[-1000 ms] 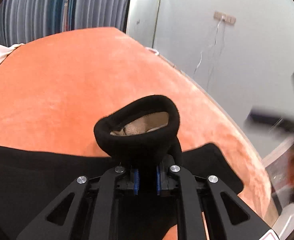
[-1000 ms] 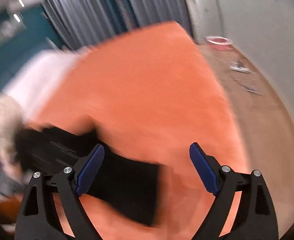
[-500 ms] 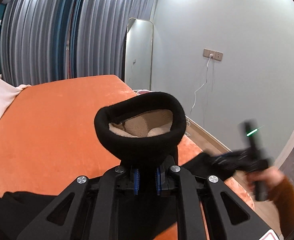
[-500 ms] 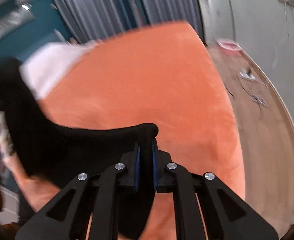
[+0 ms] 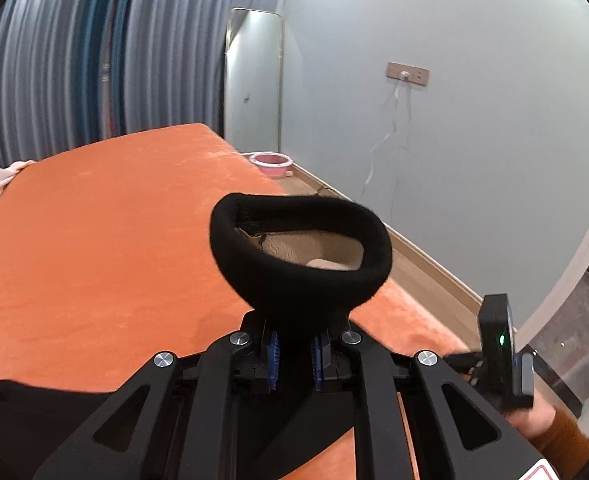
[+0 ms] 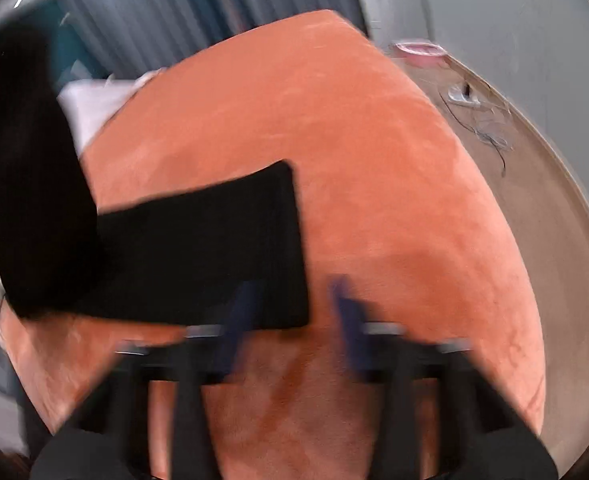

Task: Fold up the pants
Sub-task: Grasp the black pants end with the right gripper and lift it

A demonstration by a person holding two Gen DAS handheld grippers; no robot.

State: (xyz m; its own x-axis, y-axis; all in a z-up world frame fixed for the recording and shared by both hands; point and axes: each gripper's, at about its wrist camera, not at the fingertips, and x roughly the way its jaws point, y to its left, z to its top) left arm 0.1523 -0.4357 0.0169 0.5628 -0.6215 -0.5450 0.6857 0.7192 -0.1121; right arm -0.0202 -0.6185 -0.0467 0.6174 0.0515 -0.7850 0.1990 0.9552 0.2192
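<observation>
Orange bedspread (image 5: 94,240), black pants (image 6: 198,248) spread on it. Fleece-lined cuff (image 5: 300,248) is clamped in left gripper (image 5: 294,354). Right gripper (image 6: 292,308) is blurred: jaws just closing, seen apart, nothing between. Cuff is best laid edge-to-edge on the flat leg.

Soft, even indoor light filled both fisheye views, with dark vignetted corners and bowed edges. The left wrist view was sharp, the curtains (image 5: 94,60) slightly smeared. The right wrist view was motion-blurred throughout, its tool (image 6: 294,320) ghosted over the bed (image 6: 374,160).

Pants (image 6: 214,248) lie on the bed (image 6: 374,160), one end up in the left gripper (image 5: 294,354); a bowl (image 5: 272,159) sits on the floor right of the bed, a mirror (image 5: 254,80) behind it
</observation>
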